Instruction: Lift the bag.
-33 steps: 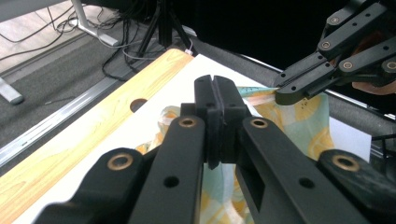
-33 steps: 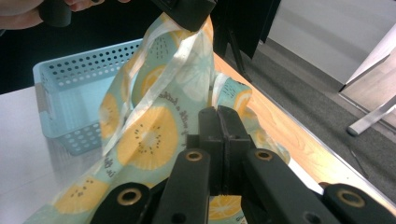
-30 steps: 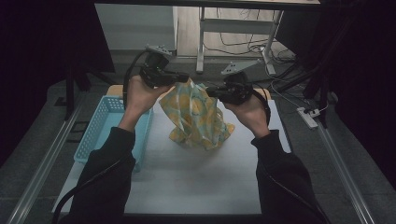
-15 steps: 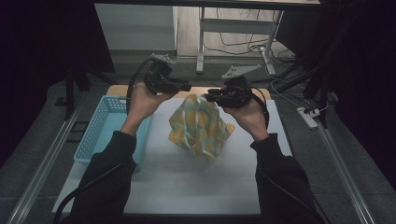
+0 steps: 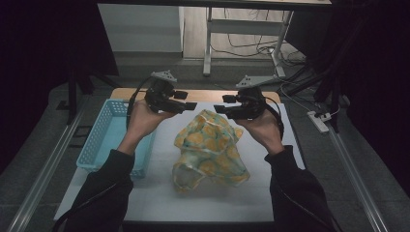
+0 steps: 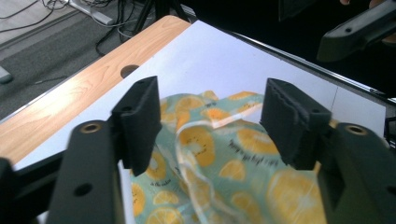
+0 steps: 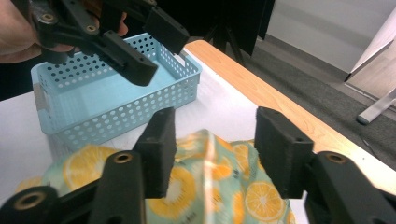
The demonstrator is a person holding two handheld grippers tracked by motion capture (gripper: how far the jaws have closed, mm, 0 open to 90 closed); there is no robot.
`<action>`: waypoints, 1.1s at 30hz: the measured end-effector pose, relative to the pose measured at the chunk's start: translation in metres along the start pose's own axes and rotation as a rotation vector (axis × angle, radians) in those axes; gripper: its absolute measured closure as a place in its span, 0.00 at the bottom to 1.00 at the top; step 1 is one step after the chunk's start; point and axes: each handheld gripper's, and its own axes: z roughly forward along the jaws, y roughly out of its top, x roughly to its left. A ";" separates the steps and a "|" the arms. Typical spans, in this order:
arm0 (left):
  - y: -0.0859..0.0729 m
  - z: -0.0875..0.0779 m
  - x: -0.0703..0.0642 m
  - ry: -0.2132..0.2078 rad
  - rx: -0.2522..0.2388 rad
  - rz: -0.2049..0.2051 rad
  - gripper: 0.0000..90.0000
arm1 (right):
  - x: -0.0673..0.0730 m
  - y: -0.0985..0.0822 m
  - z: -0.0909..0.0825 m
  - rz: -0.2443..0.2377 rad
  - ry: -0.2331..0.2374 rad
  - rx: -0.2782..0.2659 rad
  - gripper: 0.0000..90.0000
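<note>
A pale blue perforated basket (image 5: 112,140) sits at the left of the counter (image 5: 251,195), bare inside as far as the right gripper view shows, and looks placed there to receive something. Just right of it the left tool (image 5: 186,100) hovers with its jaws parted and nothing between them, pointing toward the middle. Below and between both tools a crumpled cloth with an orange-slice print on green (image 5: 210,150) lies heaped on the white surface, touching neither. The right tool (image 5: 223,104) mirrors the left one, jaws apart and bare, so I judge the cloth is released. The counter is white-topped with a wooden strip (image 5: 203,94) along its far edge; beyond lie grey floor, cables and dark surroundings
</note>
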 end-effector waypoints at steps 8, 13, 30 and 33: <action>-0.021 -0.010 -0.004 0.022 -0.015 -0.019 0.19 | 0.004 -0.016 -0.008 0.014 -0.031 -0.015 0.35; -0.036 -0.018 -0.006 0.039 -0.023 -0.041 0.13 | 0.006 -0.027 -0.011 0.030 -0.033 -0.015 0.28; -0.104 -0.036 -0.007 0.073 -0.004 -0.138 0.02 | 0.009 -0.076 -0.020 0.080 -0.054 -0.012 0.12; -0.115 -0.037 -0.009 0.069 0.005 -0.140 0.00 | 0.010 -0.087 -0.019 0.097 -0.059 -0.015 0.10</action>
